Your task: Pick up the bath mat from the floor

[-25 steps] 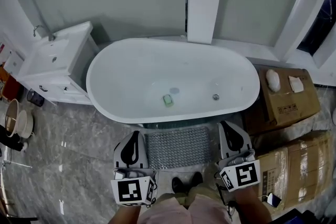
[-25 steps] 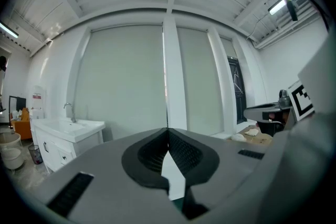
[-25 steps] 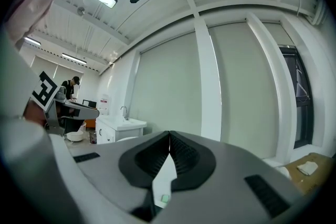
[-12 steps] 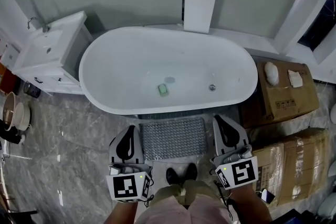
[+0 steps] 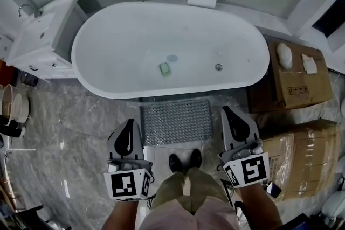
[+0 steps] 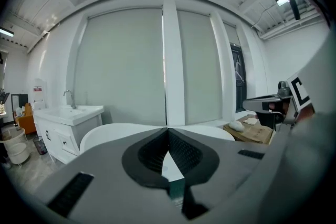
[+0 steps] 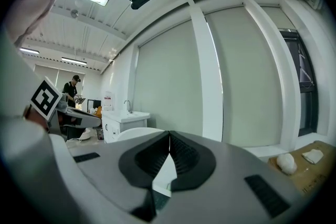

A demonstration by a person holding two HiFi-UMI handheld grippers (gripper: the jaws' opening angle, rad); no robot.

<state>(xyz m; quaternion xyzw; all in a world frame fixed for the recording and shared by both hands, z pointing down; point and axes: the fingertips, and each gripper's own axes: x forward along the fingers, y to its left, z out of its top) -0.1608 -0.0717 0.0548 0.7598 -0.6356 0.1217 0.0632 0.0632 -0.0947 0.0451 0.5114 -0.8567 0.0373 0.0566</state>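
Lying flat, the rectangular nubbly bath mat (image 5: 176,122) abuts an oval tub (image 5: 108,72).

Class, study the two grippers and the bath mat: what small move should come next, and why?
The bath mat lies flat on the floor before the tub. The left gripper and right gripper hang either side of its near edge, both shut and empty, above it. So probably lower both toward the mat's near corners, opening the jaws on the way.

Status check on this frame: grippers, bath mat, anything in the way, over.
Left gripper shut, empty; right gripper shut, empty. Bath mat flat on floor beside bathtub, untouched. Person's shoes near its front edge; nothing on it.
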